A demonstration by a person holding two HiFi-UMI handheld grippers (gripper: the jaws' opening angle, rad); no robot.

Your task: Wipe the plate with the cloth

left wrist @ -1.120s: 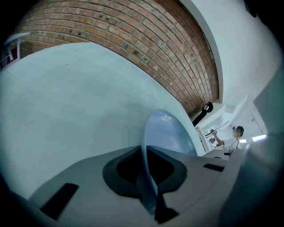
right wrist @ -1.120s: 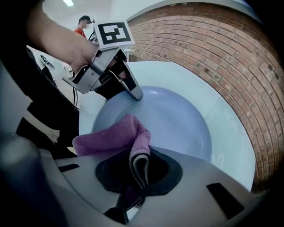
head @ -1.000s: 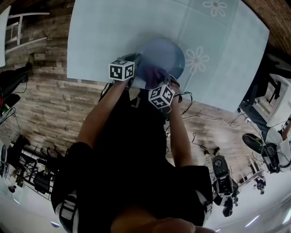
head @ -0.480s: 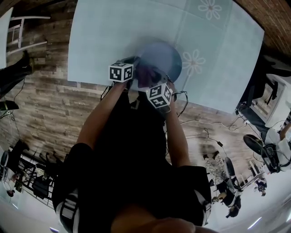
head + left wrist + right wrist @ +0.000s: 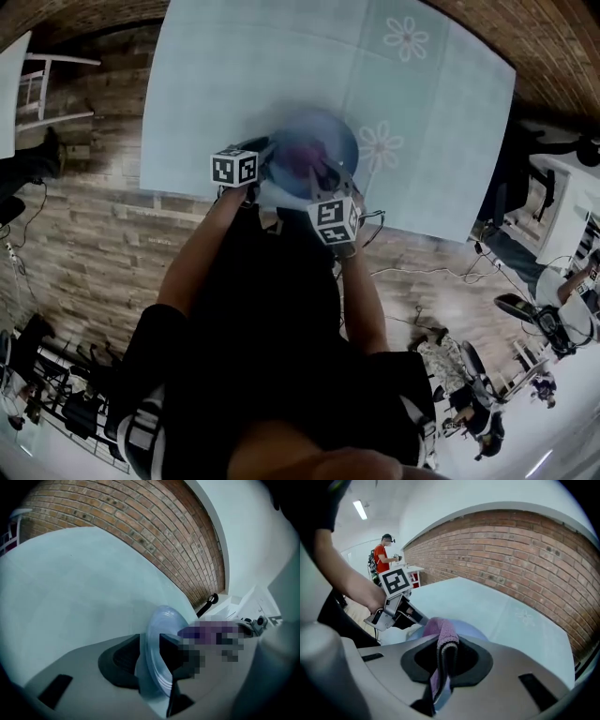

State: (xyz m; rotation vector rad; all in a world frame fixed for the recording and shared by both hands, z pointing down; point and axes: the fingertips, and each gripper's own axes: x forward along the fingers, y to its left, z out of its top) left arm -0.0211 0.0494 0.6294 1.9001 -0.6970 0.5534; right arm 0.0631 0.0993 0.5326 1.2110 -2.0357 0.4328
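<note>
plate (image 5: 161, 618): translucent pale blue, round, tilted up on edge
cloth (image 5: 442, 634): purple, folded, hanging over plate's face

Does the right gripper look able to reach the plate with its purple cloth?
Probably yes. The cloth in the right gripper hangs right by the plate, with nothing between them.

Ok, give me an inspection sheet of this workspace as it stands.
Surface: pale flower-print tablecloth covering the table.
Job's things: blue plate; purple cloth.
Clutter: nothing seen.
Grippers: left tool open, its jaws have just been opening, plate rim between them; right tool shut on the cloth.
Cables: a cable trailing on the wood floor.
Surroundings: brick wall; person in red shirt.
</note>
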